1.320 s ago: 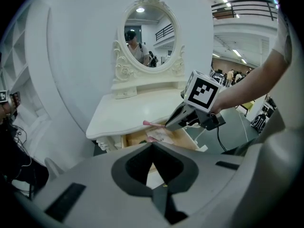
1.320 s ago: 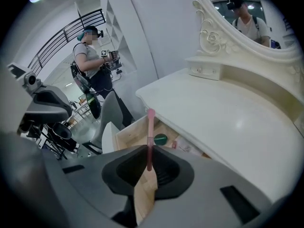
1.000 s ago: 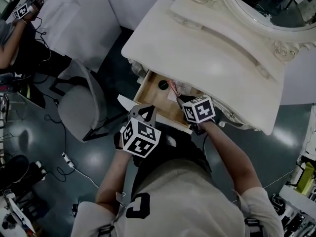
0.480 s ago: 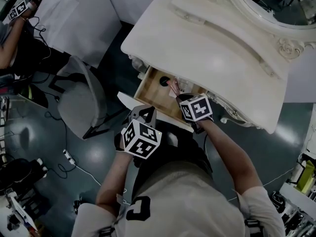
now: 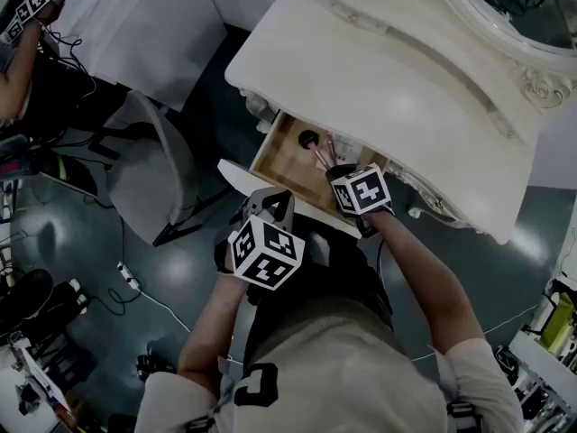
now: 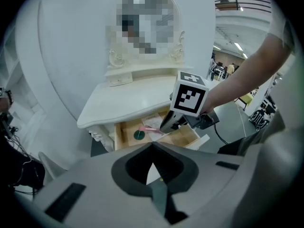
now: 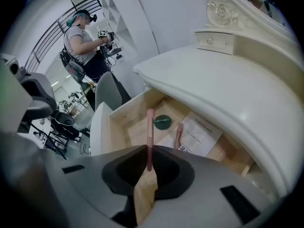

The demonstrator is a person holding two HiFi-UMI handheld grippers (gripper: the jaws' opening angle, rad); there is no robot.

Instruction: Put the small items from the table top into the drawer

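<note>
Right gripper view shows my right hand-held gripper (image 7: 147, 151) closed on a pink brush (image 7: 150, 127); the jaws press the handle near its lower end, and the rest of the brush sticks out straight ahead of the jaws, over the open drawer (image 7: 135, 134). Just beyond the tip of the held brush, a little to the right of it, a dark green round item (image 7: 162, 121) lies on the wooden bottom of the drawer; to the right of my hand-held gripper a second pink brush (image 7: 178, 136) lies in the drawer, partly on a printed paper sheet (image 7: 197, 134). The white table (image 7: 213, 84) is above and to the right of this hand-held gripper, and its top hangs over the back part of the drawer; I see no small item on the part of the top that shows.

My left hand-held gripper (image 6: 153, 146) has its jaws together with nothing between them; it is held back from the drawer front, close to my body, to the left of the right one and well apart from it; seen from it, the right hand-held gripper is ahead and slightly to the right, over the drawer. A grey chair (image 5: 153, 179) stands on the floor far to the left of my left hand-held gripper.
</note>
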